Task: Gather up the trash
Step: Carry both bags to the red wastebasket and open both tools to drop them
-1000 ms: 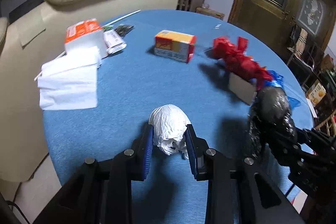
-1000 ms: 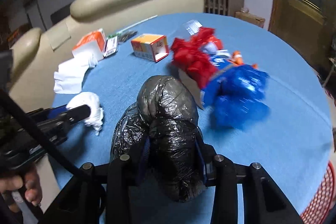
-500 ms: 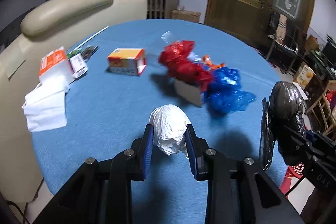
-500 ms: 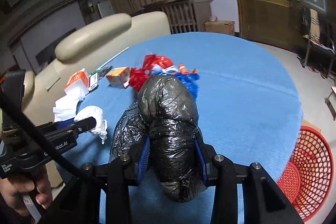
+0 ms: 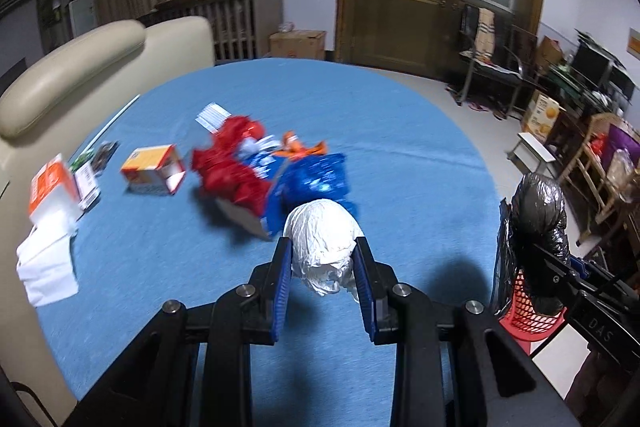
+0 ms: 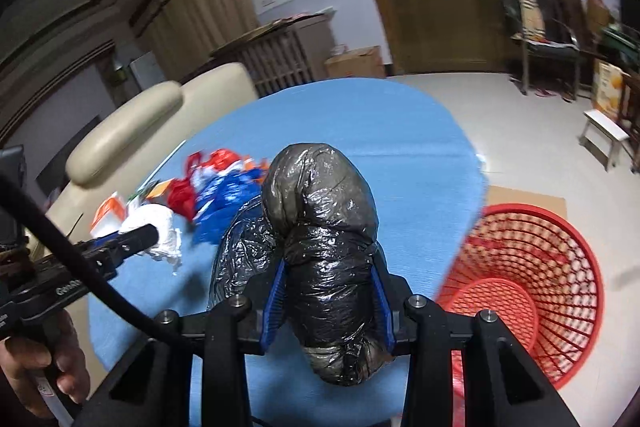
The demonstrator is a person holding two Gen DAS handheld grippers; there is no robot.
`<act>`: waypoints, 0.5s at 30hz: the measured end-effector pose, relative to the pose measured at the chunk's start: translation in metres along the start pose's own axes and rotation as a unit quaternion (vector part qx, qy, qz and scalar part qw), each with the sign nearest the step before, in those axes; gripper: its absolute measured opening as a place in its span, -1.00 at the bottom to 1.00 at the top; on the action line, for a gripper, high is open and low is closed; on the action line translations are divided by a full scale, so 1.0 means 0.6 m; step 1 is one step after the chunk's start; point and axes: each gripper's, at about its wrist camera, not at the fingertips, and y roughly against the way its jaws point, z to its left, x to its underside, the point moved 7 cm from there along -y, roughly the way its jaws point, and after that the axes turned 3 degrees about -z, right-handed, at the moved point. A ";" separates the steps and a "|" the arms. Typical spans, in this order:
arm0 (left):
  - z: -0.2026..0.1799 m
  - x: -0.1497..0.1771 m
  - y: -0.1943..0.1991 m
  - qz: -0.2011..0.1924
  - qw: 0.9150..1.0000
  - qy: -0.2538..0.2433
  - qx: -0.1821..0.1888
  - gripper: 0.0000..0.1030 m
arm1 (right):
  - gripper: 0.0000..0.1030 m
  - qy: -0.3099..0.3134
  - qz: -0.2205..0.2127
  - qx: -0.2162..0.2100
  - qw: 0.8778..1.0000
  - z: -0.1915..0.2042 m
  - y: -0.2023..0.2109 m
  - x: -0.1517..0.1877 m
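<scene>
Beside table (image 6: 400, 131), red basket (image 6: 560, 267) looks empty.

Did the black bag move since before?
Yes. The black bag, clamped in the right gripper, swung away from the beige sofa toward the red basket.

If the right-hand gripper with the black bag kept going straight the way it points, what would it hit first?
Probably the blue tabletop. The right gripper, shut on the black bag, aims down across the table's bare end. The red basket sits off to the side, on the floor. Depth is hard to judge.
</scene>
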 end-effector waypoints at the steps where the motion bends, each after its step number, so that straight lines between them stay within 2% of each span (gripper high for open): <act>1: -0.009 -0.004 -0.001 -0.002 1.000 -0.004 0.004 -0.39 | -0.20 -0.005 -0.001 0.006 1.000 -0.009 0.002 -0.002; 15: -0.149 -0.044 -0.005 -0.021 0.995 -0.060 0.070 -0.39 | -0.20 -0.075 0.000 0.112 0.991 -0.183 0.042 0.022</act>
